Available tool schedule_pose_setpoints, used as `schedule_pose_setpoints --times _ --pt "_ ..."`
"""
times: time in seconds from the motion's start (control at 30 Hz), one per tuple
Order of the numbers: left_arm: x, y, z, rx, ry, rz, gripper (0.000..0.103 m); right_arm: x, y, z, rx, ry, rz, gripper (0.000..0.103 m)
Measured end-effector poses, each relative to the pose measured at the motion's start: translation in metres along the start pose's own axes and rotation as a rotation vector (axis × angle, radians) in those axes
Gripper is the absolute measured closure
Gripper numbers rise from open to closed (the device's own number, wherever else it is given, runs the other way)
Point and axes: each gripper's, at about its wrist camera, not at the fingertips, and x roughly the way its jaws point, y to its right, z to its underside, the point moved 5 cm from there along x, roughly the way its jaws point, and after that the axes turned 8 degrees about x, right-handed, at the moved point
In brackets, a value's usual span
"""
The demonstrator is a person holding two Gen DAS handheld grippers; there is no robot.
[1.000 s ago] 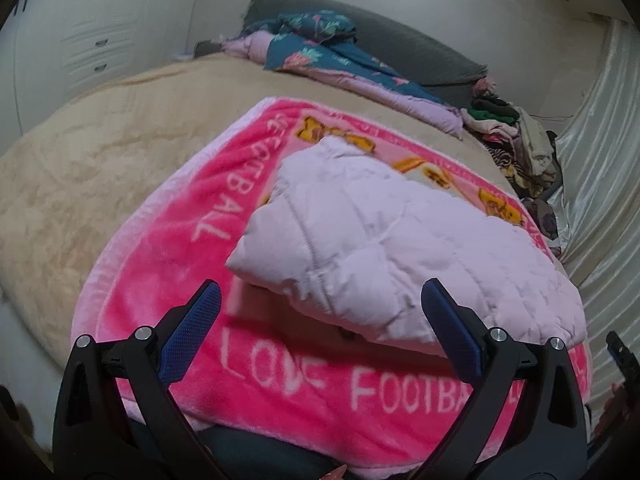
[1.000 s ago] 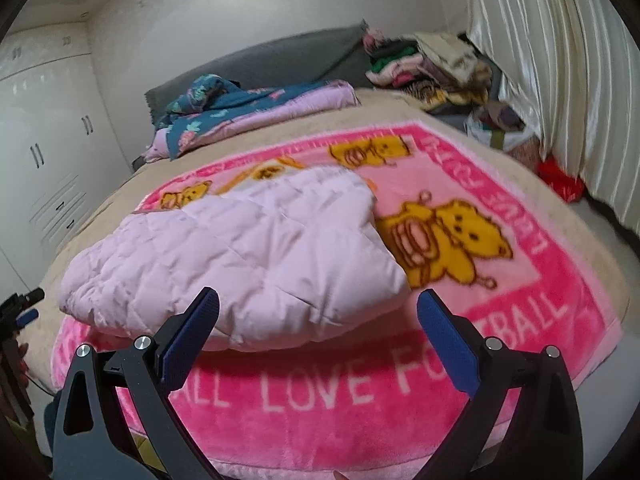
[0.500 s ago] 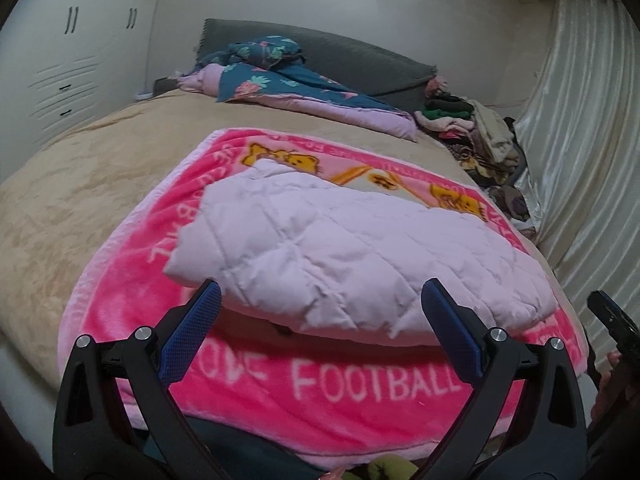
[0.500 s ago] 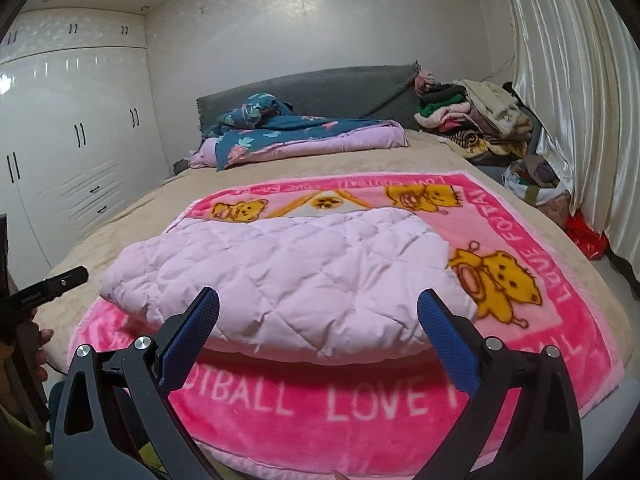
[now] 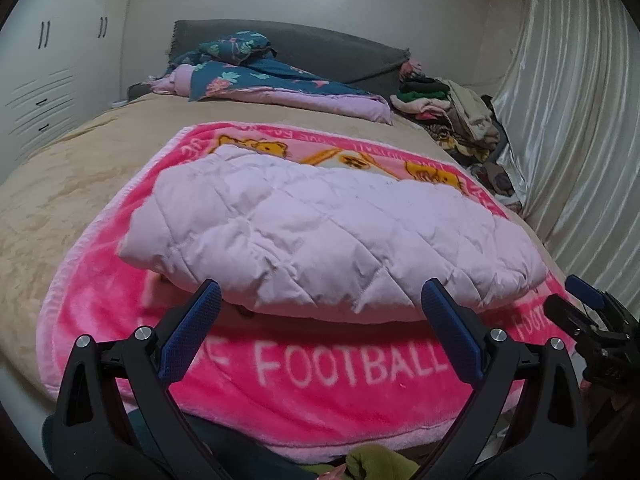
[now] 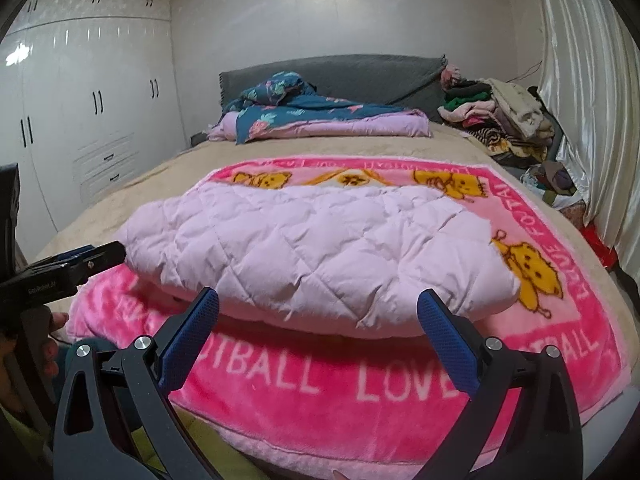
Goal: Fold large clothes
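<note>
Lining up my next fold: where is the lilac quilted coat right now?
The lilac quilted coat lies folded in the middle of the pink blanket, just above its FOOTBALL lettering, ahead of both open grippers in both wrist views.

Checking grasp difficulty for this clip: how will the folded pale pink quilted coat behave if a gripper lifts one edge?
The quilted coat looks puffy, so probably light and squashy. Its layers sag at the rim, so it would likely droop and unfold. The smooth shell may slip.

Pale lilac quilted jacket (image 5: 320, 236) on hot-pink, yellow-bear-printed blanket (image 5: 328, 376) over beige bedcover (image 5: 80, 168)
</note>
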Motion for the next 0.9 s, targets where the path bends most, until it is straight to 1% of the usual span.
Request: schedule_pose_setpoints --times 0.2,0.43,0.9 --pt "0.0042 0.0041 0.0034 0.012 -0.013 -0.001 0.009 0.0009 -0.0002 0.0015 0.003 -0.002 -0.007 0.004" --pt "0.0061 0.0026 0.0056 0.012 -0.015 -0.017 0.009 0.0006 0.0004 0.0021 0.014 -0.007 -0.009 0.004" --pt "0.0051 0.0013 0.0066 0.011 -0.017 -0.019 0.009 0.0003 0.0024 0.0025 0.020 -0.004 -0.005 0.004"
